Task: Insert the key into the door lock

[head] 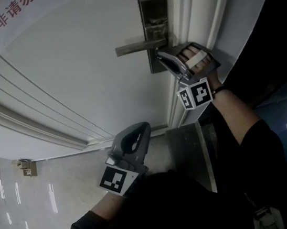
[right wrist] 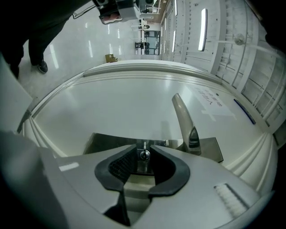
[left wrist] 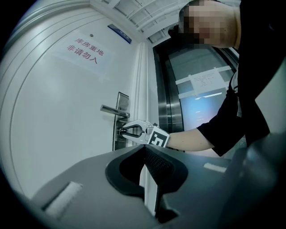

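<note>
A steel lock plate (head: 153,9) with a lever handle (head: 134,48) sits on the white door. My right gripper (head: 162,54) points level at the plate just below the handle. In the right gripper view a small metal key (right wrist: 144,154) stands in the lock, between the jaw tips of my right gripper (right wrist: 143,150). The jaws stand slightly apart on either side of it and do not press it. My left gripper (head: 140,127) hangs lower and back from the door, jaws together with nothing in them. From the left gripper view, the right gripper (left wrist: 121,131) shows at the plate (left wrist: 122,100).
A sign with red characters (left wrist: 85,50) is stuck on the door above the lock. The white door frame (head: 186,4) runs right of the plate, with steel lift doors (left wrist: 163,98) beyond it. A glossy tiled floor (head: 17,198) lies to the left, with a small object (head: 28,167) on it.
</note>
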Tool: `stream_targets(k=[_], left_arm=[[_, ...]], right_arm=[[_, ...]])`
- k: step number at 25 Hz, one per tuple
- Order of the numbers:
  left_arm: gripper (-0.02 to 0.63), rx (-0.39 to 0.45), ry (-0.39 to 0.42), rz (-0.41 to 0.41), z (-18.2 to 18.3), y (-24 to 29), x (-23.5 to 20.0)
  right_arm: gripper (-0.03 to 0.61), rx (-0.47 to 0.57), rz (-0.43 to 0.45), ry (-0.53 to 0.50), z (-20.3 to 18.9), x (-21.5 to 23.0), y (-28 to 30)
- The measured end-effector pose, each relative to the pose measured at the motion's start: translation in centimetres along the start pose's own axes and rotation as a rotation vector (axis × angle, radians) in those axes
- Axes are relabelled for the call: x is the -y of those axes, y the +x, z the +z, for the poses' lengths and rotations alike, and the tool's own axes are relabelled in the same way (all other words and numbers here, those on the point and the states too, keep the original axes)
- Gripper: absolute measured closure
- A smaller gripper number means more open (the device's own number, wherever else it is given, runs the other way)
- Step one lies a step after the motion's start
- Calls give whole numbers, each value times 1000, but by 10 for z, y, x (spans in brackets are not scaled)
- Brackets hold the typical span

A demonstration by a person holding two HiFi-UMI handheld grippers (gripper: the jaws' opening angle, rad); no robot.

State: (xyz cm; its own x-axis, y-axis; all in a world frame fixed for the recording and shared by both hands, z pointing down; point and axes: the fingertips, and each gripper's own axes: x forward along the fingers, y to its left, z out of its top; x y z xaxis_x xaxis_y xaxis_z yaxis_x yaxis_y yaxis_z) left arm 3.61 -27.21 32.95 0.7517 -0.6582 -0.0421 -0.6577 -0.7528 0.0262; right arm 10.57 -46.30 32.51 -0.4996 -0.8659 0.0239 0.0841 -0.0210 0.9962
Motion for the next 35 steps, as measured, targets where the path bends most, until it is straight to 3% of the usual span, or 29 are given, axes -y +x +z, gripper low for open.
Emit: stream_targets(k=[3, 6, 19, 26, 35], left_arm=[[597, 3, -1, 10, 0, -6, 1], [598, 9, -4, 19, 1, -10, 4], [597, -8, -13, 80, -6, -32, 23], [597, 24, 0, 52, 2, -55, 27], [598, 55, 6, -5, 20, -140, 24]], right_arm=[[440, 4, 4, -14, 3, -3, -3], [419, 6, 8, -22, 4, -5, -9], [420, 60, -11, 16, 30, -9, -43], [448, 66, -28, 43, 79, -1, -71], [527, 33, -59, 113, 183, 19, -108]])
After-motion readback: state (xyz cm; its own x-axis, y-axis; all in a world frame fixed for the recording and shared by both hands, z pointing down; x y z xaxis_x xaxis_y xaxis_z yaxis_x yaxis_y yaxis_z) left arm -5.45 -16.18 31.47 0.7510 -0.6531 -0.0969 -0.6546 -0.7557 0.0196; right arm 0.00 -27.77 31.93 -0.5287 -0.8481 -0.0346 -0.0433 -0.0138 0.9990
